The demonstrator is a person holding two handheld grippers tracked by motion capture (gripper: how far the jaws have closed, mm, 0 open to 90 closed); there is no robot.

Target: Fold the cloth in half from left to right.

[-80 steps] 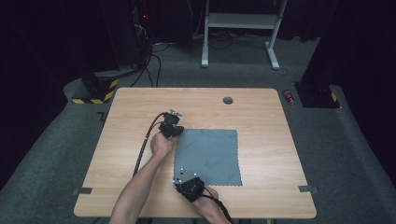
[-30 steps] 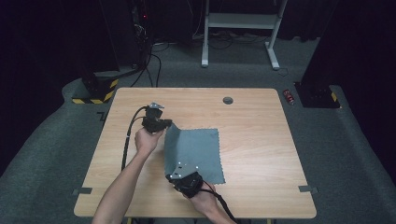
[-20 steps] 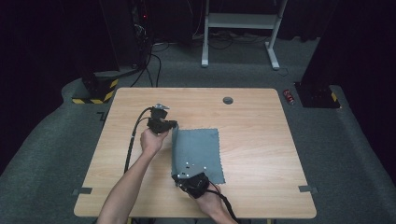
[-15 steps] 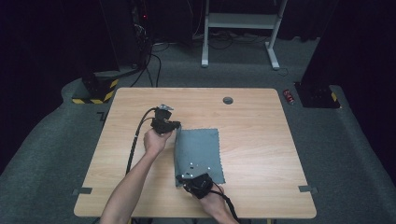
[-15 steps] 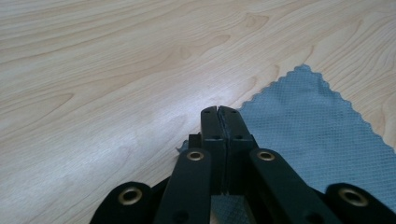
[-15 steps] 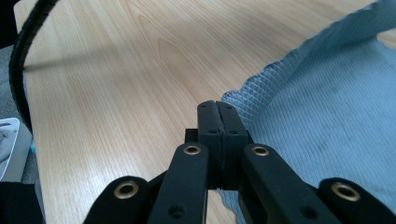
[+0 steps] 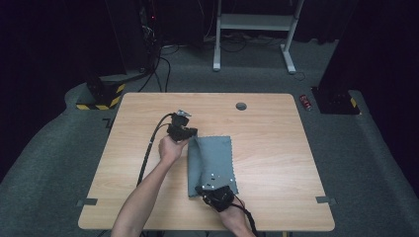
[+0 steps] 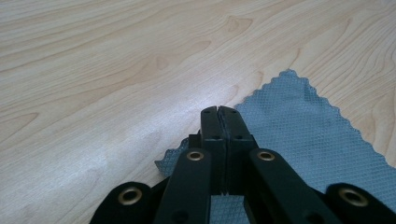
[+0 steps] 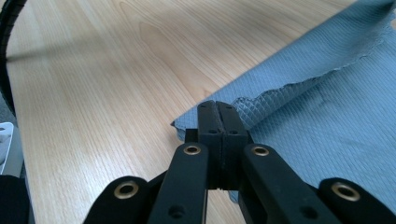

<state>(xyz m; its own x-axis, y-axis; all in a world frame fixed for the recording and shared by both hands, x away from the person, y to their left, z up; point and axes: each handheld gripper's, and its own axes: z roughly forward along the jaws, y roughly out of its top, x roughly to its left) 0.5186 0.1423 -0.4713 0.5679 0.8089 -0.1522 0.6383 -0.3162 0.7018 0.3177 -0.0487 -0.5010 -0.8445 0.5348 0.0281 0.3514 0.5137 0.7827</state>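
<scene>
A grey cloth point(image 7: 217, 155) with zigzag edges lies on the wooden table point(image 7: 276, 148), its left part lifted and folded over toward the right. My left gripper point(image 7: 190, 135) is at the cloth's far left corner, jaws shut on that corner. In the left gripper view the left gripper point(image 8: 218, 113) pinches the cloth point(image 8: 299, 135) low over the wood. My right gripper point(image 7: 207, 189) is at the near corner, shut on it. The right gripper view has the right gripper point(image 9: 217, 108) closed on the cloth point(image 9: 327, 116), whose raised flap curls over the lower layer.
A round dark grommet point(image 7: 241, 105) sits in the table's far middle. The left gripper's black cable point(image 7: 150, 148) trails down the table's left part. On the floor are a red can point(image 7: 306, 102), a yellow-black striped base point(image 7: 99, 101) and a white stand point(image 7: 252, 29).
Both grippers have carried the cloth's left edge up and to the right and lowered a little. The cloth, flat and square at first, now lies narrower with its left part folded over.
</scene>
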